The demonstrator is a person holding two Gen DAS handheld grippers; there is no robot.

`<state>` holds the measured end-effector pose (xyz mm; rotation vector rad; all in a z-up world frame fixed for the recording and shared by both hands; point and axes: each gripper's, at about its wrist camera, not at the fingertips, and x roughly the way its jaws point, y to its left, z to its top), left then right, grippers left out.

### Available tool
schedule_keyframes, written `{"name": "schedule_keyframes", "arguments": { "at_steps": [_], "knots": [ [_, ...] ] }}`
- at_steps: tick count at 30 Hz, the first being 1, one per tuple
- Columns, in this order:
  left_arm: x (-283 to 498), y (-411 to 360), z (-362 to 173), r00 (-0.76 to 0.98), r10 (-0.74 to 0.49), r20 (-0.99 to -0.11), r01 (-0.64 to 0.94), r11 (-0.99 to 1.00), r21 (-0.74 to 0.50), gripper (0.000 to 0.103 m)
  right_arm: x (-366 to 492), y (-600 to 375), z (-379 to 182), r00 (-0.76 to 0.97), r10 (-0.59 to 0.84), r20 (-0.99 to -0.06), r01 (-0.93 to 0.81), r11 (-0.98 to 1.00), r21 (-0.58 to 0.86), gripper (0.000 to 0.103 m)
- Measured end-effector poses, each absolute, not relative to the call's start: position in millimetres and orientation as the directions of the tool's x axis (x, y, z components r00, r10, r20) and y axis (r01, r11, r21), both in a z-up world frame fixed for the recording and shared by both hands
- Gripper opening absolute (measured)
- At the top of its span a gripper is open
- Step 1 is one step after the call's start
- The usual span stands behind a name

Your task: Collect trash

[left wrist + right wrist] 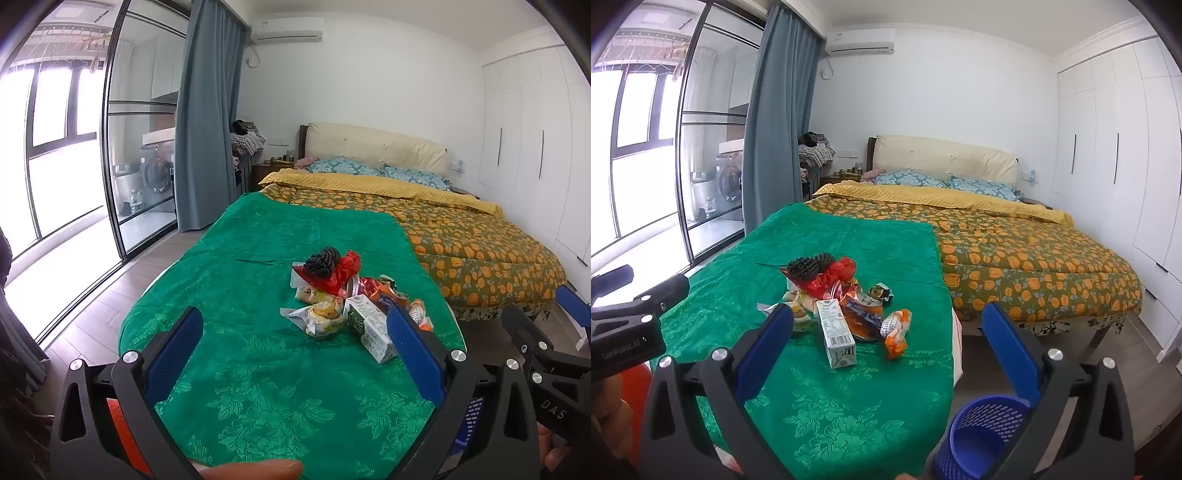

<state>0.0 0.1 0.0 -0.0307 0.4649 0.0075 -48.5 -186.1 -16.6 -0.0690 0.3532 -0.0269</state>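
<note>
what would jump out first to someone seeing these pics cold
The heap of trash in the middle of the bright green tablecloth draws the eye first: a milk carton, an orange wrapper and black and red netting. Next comes the bed with the orange-patterned quilt behind the table, then the blue mesh bin on the floor at the table's right, with both grippers open in front.

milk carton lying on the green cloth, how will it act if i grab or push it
The milk carton lies flat on a long side, so it should slide rather than roll. Its boxy card walls look stiff but may dent if empty. It is probably light, being among the trash.
</note>
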Motion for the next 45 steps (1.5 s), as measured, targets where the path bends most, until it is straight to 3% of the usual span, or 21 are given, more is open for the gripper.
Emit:
{"name": "schedule_keyframes", "arguments": {
  "at_steps": [45],
  "knots": [
    [-1.0, 4.9, -0.2, 0.899, 0.010, -0.437, -0.021, 1.000, -0.020, 0.099, -49.7, -185.5, -15.4, 0.939, -0.031, -0.344, 0.008, 0.998, -0.069, 0.099]
  ]
}}
